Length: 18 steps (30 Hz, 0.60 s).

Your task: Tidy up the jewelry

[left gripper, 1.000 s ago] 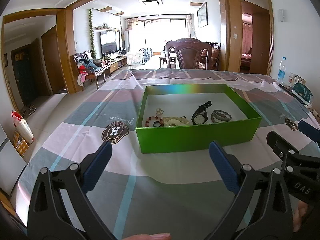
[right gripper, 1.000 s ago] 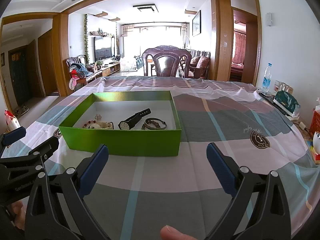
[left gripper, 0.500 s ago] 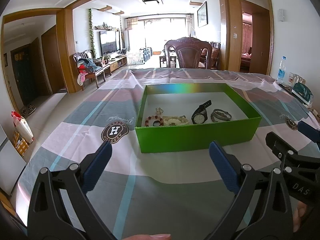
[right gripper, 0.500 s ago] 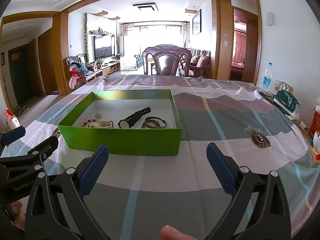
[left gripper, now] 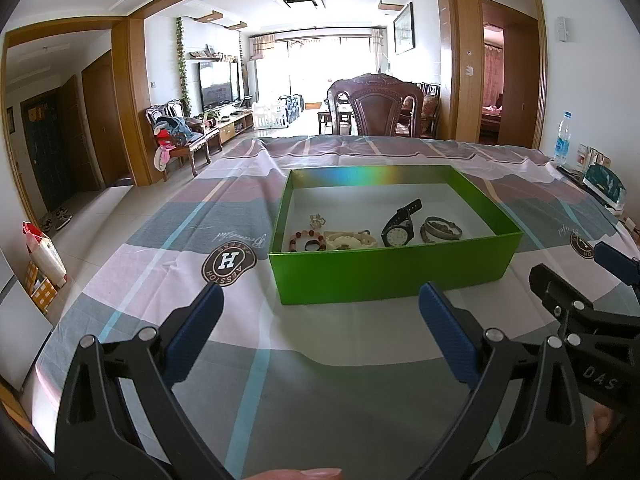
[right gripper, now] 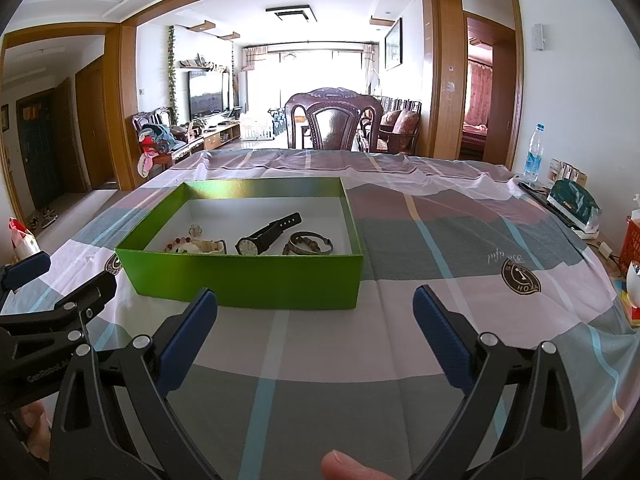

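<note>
One view alone shows red basket.

Green box w/ watch & bracelets, on tablecloth

"H" crest on tablecloth; "DAS" on right tongs.

Bright daylight from blown-out far windows, rainbow glare on box wall, fisheye-bent dark corners
</note>
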Each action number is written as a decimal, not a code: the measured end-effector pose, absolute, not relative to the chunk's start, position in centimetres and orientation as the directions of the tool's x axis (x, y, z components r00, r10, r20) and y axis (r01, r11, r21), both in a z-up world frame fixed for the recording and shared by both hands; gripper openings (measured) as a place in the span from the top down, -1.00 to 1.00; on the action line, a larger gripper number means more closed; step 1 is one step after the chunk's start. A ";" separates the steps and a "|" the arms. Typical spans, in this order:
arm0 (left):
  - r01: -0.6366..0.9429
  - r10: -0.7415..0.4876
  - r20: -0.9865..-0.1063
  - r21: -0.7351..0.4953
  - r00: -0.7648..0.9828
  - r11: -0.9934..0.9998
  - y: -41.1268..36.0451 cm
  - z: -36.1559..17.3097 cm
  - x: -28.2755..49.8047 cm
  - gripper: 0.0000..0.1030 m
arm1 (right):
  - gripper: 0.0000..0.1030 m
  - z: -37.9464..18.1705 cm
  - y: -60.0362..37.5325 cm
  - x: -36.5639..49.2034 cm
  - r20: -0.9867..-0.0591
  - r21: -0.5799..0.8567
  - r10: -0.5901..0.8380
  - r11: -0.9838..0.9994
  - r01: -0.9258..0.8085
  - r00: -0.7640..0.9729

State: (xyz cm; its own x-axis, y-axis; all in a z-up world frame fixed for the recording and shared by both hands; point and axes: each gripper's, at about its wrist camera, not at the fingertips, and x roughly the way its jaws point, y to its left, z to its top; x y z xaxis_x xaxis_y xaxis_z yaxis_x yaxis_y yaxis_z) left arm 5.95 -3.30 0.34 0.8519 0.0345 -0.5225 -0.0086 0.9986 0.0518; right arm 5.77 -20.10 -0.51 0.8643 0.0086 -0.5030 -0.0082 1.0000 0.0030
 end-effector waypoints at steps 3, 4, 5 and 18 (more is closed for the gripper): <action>-0.007 0.033 -0.523 0.053 0.852 0.999 -3.4 0.3 5.9 -0.89 | -0.87 -0.6 -20.1 5.7 -0.504 0.002 0.009 1.000 -0.009 0.864; -0.006 0.033 -0.523 0.053 0.852 0.999 -3.4 0.3 5.9 -0.89 | -0.87 -0.7 -20.1 5.8 -0.504 0.002 0.009 1.000 -0.009 0.863; -0.007 0.034 -0.523 0.054 0.852 0.999 -3.4 0.3 5.9 -0.89 | -0.87 -0.7 -20.1 5.8 -0.504 0.002 0.008 1.000 -0.008 0.863; -0.003 0.033 -0.530 0.057 0.848 0.998 -3.5 -0.2 5.9 -0.89 | -0.87 -1.1 -20.0 5.8 -0.511 0.004 0.009 1.000 -0.008 0.859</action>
State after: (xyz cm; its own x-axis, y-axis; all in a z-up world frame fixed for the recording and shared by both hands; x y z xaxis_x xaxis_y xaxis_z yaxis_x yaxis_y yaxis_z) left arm 5.89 -3.45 -0.22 0.8475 0.0330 -0.5297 -0.0031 0.9984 0.0573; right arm 5.85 -20.03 -1.09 0.8594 0.0086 -0.5112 -0.0077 1.0000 0.0040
